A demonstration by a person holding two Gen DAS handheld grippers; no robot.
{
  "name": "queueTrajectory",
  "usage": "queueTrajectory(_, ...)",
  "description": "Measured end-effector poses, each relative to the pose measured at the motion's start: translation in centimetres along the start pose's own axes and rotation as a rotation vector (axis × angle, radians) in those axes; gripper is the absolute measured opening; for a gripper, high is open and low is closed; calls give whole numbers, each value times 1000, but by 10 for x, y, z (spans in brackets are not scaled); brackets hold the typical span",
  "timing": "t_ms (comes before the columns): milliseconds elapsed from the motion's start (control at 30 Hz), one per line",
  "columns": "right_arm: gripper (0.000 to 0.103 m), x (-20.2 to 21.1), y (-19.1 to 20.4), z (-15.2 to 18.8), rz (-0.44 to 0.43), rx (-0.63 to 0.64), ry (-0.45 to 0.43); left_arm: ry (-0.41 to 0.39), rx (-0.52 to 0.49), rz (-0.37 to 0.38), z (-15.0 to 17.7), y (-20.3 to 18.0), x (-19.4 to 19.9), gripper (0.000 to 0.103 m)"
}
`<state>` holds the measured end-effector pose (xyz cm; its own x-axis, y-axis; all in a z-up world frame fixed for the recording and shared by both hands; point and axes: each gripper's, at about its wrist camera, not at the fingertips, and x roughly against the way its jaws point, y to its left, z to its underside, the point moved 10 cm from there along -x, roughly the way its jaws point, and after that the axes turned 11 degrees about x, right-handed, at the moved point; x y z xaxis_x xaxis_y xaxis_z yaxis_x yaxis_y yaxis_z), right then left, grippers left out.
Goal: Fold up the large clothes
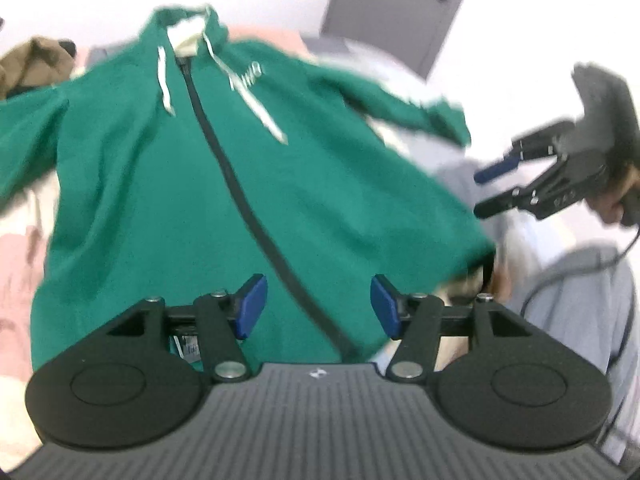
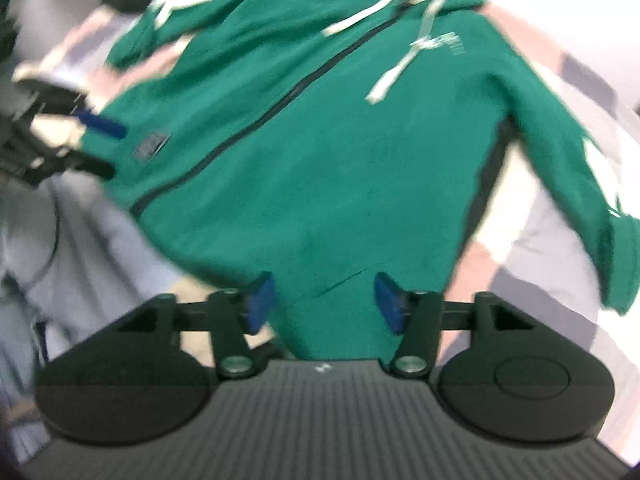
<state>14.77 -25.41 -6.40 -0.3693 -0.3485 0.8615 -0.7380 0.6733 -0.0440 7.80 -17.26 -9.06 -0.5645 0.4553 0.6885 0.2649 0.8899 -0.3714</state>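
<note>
A green zip hoodie [image 1: 168,184] with white drawstrings lies spread front-up on the bedding, hood far, hem near. My left gripper [image 1: 318,306] hovers open above the hem by the dark zipper, nothing between its blue pads. In the same view my right gripper [image 1: 486,192] is off the hoodie's right edge, jaws apart and empty. In the right wrist view the hoodie [image 2: 340,168] fills the middle. My right gripper [image 2: 322,306] is open over the hem's right part. The left gripper [image 2: 102,148] shows at the left edge beside the hem corner, open.
Pink and pale patterned bedding [image 1: 16,264] lies under the hoodie. A brown garment [image 1: 32,62] sits at the far left. A grey door [image 1: 400,4] stands behind. Grey-clad legs of the person [image 1: 576,300] are at the right, with a cable across them.
</note>
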Motion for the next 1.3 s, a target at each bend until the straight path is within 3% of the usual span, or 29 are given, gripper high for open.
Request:
queueTrajectory(133,59,8,-53,3,68,-132,-72,-73,63,-33,-25,3,-13,63)
queueTrajectory(233,60,11,-103,9,186,-219,-147,-98,135,-45,-41,10,-35,63)
queueTrajectory(333,72,8,-149,22,304,-304,-213,-139,172,-84,-53,15,-58,63)
queueTrajectory(367,77,5,-168,30,349,-344,-224,-149,179,-97,-57,17,-67,63)
queueTrajectory(567,78,-26,-258,82,530,-539,-232,-166,198,-169,-69,37,-112,63)
queueTrajectory(733,78,-49,-300,100,617,-538,-286,-196,197,-230,-78,55,-133,63)
queueTrajectory(900,84,-82,-320,106,667,-425,-245,-201,184,-276,-81,66,-150,63)
queueTrajectory(1033,84,-89,-326,109,657,-387,-273,-200,172,-296,-84,69,-160,63)
queueTrajectory(1133,78,-78,-338,117,647,-454,-338,-201,171,-303,-81,68,-161,63)
queueTrajectory(1233,59,-64,-357,127,627,-575,-403,-197,170,-309,-80,70,-164,63)
queueTrajectory(1300,36,-49,-370,137,625,-662,-454,-192,181,-306,-80,72,-166,63)
